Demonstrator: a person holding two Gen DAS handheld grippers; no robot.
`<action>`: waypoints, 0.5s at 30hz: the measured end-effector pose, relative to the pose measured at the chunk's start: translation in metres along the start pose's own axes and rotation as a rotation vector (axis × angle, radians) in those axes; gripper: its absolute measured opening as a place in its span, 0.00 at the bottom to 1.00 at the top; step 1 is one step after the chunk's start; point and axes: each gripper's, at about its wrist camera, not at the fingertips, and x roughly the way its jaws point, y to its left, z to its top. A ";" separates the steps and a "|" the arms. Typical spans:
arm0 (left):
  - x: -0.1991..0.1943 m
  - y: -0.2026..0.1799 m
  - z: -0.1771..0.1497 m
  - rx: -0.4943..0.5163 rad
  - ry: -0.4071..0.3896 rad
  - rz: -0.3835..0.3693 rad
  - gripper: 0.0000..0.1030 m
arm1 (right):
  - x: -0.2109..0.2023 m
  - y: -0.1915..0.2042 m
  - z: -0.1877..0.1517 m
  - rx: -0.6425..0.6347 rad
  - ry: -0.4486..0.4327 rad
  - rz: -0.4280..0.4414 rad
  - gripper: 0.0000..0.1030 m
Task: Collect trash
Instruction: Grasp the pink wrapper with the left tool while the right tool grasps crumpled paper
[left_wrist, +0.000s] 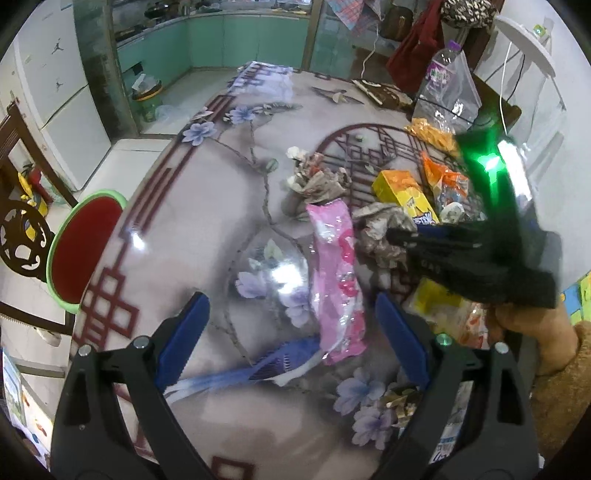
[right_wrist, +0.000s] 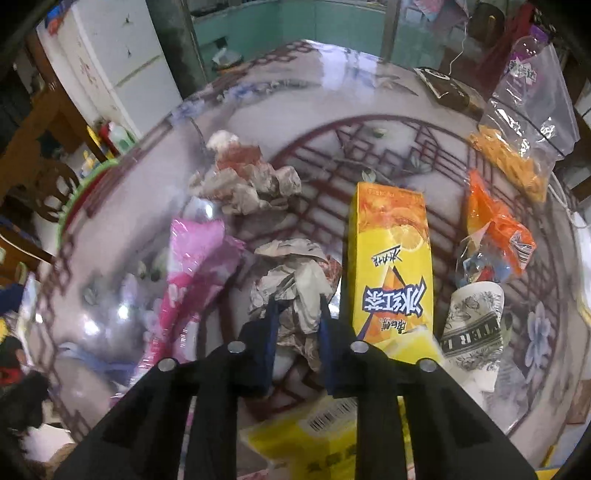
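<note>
Trash lies on a glossy floral table (left_wrist: 207, 206). My right gripper (right_wrist: 297, 299) is shut on a crumpled paper ball (right_wrist: 295, 273); in the left wrist view it (left_wrist: 402, 236) reaches in from the right onto that ball (left_wrist: 380, 229). My left gripper (left_wrist: 291, 306) is open and empty above a pink plastic wrapper (left_wrist: 338, 273), which also shows in the right wrist view (right_wrist: 192, 266). A second paper wad (right_wrist: 243, 181) lies farther back. A yellow drink carton (right_wrist: 391, 258), an orange snack bag (right_wrist: 491, 229) and a paper cup (right_wrist: 472, 325) lie to the right.
A clear bag with a bottle and orange snacks (right_wrist: 524, 110) stands at the far right. A yellow packet (right_wrist: 310, 435) lies under my right gripper. A red stool with a green rim (left_wrist: 85, 247) stands left of the table. A fridge (right_wrist: 110, 62) is beyond.
</note>
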 end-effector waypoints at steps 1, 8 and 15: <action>0.004 -0.004 0.002 0.004 0.009 0.002 0.87 | -0.010 -0.005 0.000 0.020 -0.028 0.020 0.14; 0.042 -0.021 0.016 -0.007 0.079 -0.006 0.87 | -0.085 -0.038 0.001 0.154 -0.237 0.099 0.14; 0.100 -0.028 0.026 -0.008 0.177 0.000 0.36 | -0.107 -0.062 -0.012 0.245 -0.299 0.076 0.15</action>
